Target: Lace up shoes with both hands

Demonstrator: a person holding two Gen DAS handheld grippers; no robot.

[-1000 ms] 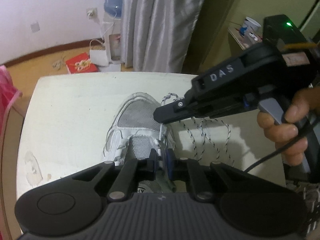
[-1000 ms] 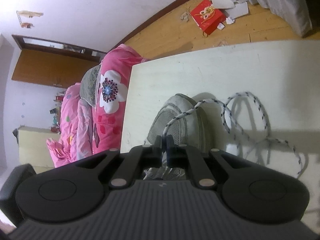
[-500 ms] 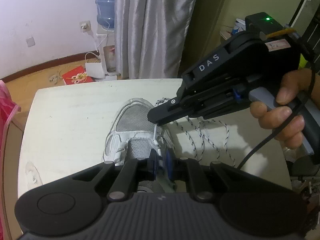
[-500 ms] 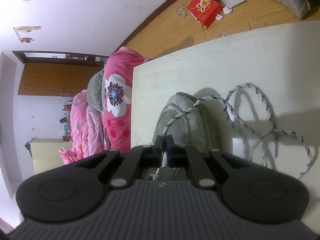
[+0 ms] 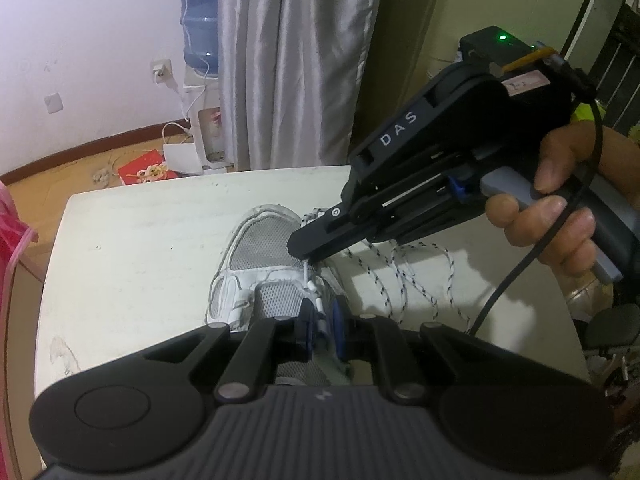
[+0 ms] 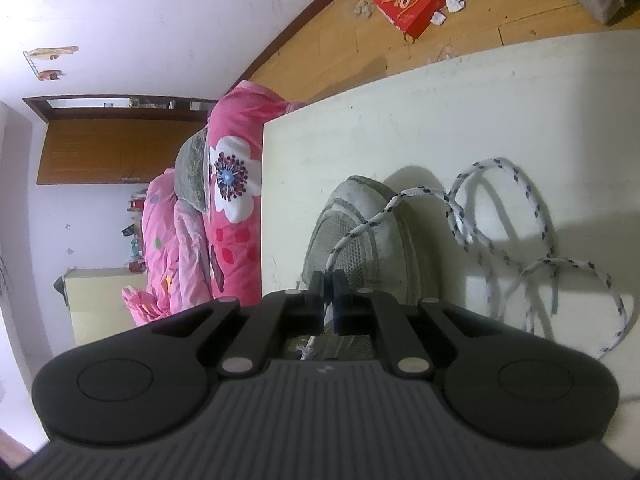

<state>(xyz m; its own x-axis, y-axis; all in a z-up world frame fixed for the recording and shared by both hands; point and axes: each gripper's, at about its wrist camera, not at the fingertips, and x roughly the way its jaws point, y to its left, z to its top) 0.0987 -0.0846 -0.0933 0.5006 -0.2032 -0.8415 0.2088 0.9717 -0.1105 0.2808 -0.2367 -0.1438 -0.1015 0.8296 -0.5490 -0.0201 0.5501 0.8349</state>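
Since a second ago, our right gripper (image 5: 306, 257) has risen slightly above the shoe's toe, drawing its lace taut. It is clenched on the white, dark-flecked shoelace (image 6: 404, 194). Our left gripper (image 5: 320, 326) is clamped on the lace's plastic tip (image 5: 319, 305), just ahead of its blue pads, over the grey mesh sneaker (image 5: 262, 242). Beyond both grippers, loose lace loops across the white table (image 5: 132, 240).

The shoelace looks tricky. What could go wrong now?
The right claw pinches only the thin tip of the shoelace, so it might slip out. The left claw grips the shoe's eyelet edge, and a hard tug could drag the shoe. The loose loops on the table might tangle.
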